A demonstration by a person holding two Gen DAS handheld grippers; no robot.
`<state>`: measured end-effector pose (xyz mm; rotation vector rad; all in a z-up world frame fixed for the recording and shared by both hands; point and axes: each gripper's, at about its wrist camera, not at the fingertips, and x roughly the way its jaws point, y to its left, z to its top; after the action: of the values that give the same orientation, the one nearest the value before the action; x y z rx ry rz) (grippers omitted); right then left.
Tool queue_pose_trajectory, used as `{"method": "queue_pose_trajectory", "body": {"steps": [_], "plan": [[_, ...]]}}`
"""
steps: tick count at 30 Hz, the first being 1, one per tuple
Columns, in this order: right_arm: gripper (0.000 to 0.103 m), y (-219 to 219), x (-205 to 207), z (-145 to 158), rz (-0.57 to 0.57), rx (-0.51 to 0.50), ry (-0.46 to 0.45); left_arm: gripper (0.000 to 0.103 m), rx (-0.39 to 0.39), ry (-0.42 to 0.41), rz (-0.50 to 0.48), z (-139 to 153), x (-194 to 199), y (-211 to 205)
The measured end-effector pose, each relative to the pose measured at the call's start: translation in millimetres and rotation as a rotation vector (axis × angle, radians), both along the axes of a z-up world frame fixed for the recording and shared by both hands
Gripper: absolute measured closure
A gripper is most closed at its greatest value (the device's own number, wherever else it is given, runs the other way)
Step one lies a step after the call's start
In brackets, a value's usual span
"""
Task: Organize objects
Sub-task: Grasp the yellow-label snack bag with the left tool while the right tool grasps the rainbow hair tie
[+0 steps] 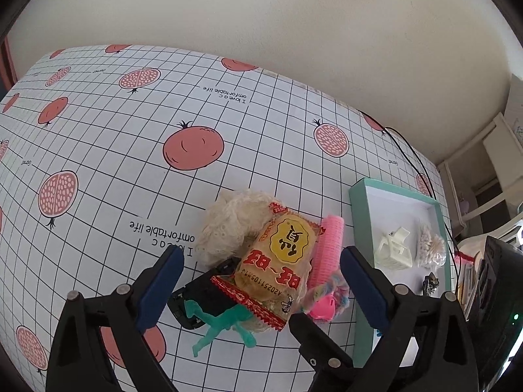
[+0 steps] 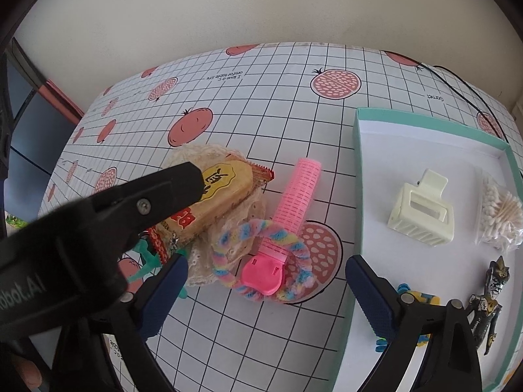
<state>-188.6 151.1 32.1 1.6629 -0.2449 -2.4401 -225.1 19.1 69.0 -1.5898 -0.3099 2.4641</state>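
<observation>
Box (image 2: 359, 176) holds hair claw (image 2: 421, 209), cotton swabs (image 2: 500, 215), figurine (image 2: 487, 303).

left gripper (image 1: 261, 271): jaws spread wide, aimed at 12 o'clock
right gripper (image 2: 266, 285): jaws spread wide, empty

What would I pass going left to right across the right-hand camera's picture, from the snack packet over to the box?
snack packet → pink hair roller → teal box wall → cream hair claw → bag of cotton swabs
</observation>
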Motion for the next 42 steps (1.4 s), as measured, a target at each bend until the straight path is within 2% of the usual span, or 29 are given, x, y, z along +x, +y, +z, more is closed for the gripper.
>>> {"method": "queue_pose_trajectory", "body": {"steps": [2, 10, 12, 13, 14, 16, 22, 34, 36, 42], "plan": [[0.005, 0.9, 0.4, -1.5, -0.001, -0.01, -0.003, 0.014, 0.004, -0.013, 0.002, -3.3, -1.0, -0.1], [0.007, 0.3, -0.7, -7.0, -0.005, -0.013, -0.01, 0.015, -0.013, -0.016, -0.026, -6.4, -0.6, 6.8], [0.008, -0.4, -0.7, -7.3, -0.004, -0.014, -0.007, 0.02, -0.018, -0.017, -0.032, -7.3, -0.5, 8.3], [0.008, -0.8, -0.7, -7.5, -0.004, -0.015, -0.006, 0.029, -0.019, -0.022, -0.038, -8.1, -0.9, 9.0], [0.009, -1.1, -0.7, -7.4, -0.003, -0.014, -0.005, 0.032, -0.02, -0.026, -0.043, -9.0, -1.0, 9.7], [0.011, -1.6, -1.3, -7.3, -0.003, -0.012, -0.003, 0.032, -0.028, -0.029, -0.046, -10.0, -1.1, 10.4], [0.017, -1.9, -1.7, -10.2, 0.0, -0.026, -0.013, 0.043, -0.037, -0.033, -0.06, -10.5, 0.1, 11.8], [0.034, -0.8, 0.9, -11.7, -0.005, -0.038, -0.018, 0.049, -0.029, -0.04, -0.063, -8.8, 1.6, 10.6], [0.036, 0.6, 1.0, -11.4, -0.011, -0.039, -0.016, 0.053, -0.021, -0.04, -0.062, -7.5, 1.9, 10.2], [0.039, 5.2, 1.9, -8.9, -0.023, -0.053, -0.015, 0.053, -0.022, -0.033, -0.059, -3.5, 1.7, 8.4]]}}
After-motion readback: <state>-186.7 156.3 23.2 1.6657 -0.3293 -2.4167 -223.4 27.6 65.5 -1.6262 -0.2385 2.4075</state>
